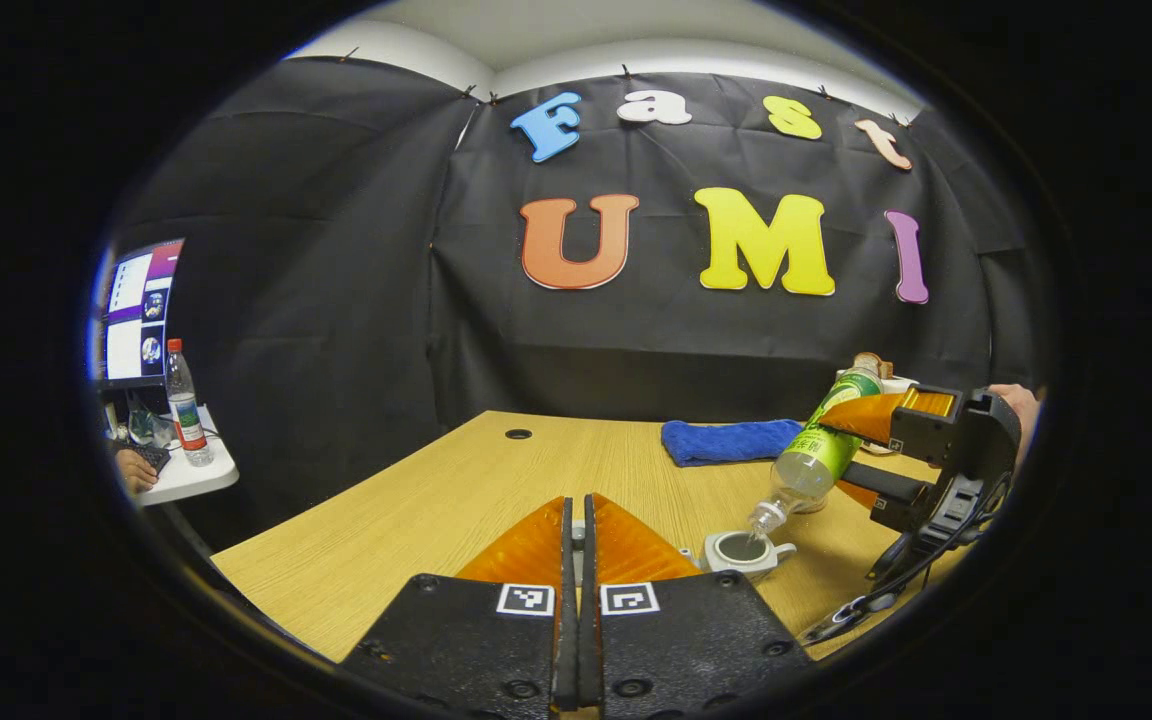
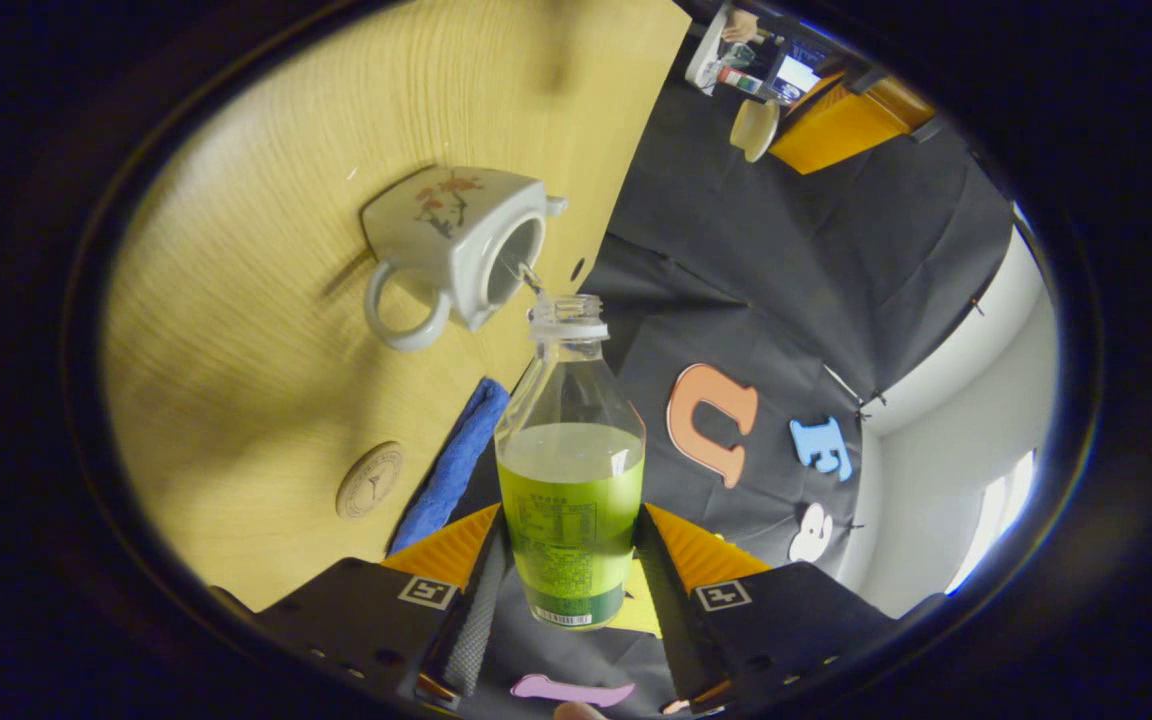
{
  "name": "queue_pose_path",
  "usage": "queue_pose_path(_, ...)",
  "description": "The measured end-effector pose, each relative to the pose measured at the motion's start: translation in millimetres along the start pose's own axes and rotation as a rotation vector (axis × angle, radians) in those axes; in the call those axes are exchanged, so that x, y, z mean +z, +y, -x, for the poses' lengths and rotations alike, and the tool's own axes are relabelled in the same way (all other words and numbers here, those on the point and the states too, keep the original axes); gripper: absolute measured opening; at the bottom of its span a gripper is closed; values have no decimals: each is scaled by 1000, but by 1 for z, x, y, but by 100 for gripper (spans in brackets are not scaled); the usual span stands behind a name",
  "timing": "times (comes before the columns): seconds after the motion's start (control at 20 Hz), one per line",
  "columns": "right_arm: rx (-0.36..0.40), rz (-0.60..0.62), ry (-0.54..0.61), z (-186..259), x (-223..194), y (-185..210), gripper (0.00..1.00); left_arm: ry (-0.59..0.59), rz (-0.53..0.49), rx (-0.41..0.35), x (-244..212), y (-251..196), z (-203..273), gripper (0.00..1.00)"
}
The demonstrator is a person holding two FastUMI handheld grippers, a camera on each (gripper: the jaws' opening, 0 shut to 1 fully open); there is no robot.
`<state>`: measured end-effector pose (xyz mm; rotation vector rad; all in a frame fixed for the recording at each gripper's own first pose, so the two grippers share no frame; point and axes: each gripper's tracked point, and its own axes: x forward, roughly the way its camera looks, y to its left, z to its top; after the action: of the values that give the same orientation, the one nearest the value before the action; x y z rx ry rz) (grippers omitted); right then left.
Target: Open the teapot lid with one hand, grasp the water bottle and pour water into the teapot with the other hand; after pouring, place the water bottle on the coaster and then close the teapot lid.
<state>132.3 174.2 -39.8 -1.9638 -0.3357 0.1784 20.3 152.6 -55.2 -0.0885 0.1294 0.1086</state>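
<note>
While the pouring step is in hand, the left gripper view looks across the wooden table (image 1: 416,510) with the left gripper (image 1: 577,520) low in the near middle, its two fingers pressed together; whatever they may pinch is hidden at the tips. To the right, the right gripper (image 1: 861,455) holds the water bottle (image 1: 816,450) tipped steeply down, its neck right over the open mouth of the white teapot (image 1: 744,552), which sits on the table just beyond the left fingers. A blue cloth (image 1: 726,440) lies farther back.

Seen from the right gripper view, both fingers of the right gripper (image 2: 568,560) clamp the bottle's green-labelled body (image 2: 568,480). The bottle is clear with its cap off, about half full, and a thin stream runs from its mouth into the teapot (image 2: 456,250), a squarish white pot with a flower print and a loop handle. A round coaster (image 2: 370,480) lies on the table near the cloth (image 2: 451,470). The lid (image 2: 754,128) appears far off at the left gripper's tips (image 2: 831,125).

Next, I judge, the bottle must be righted gently and set squarely on the coaster, then the lid returned.
</note>
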Motion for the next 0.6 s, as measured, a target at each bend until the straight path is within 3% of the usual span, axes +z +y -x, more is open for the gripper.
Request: queue_pose_path(0.6,-4,47,0,-4,-1,-1,71,6,2,3,-1,4,1,3)
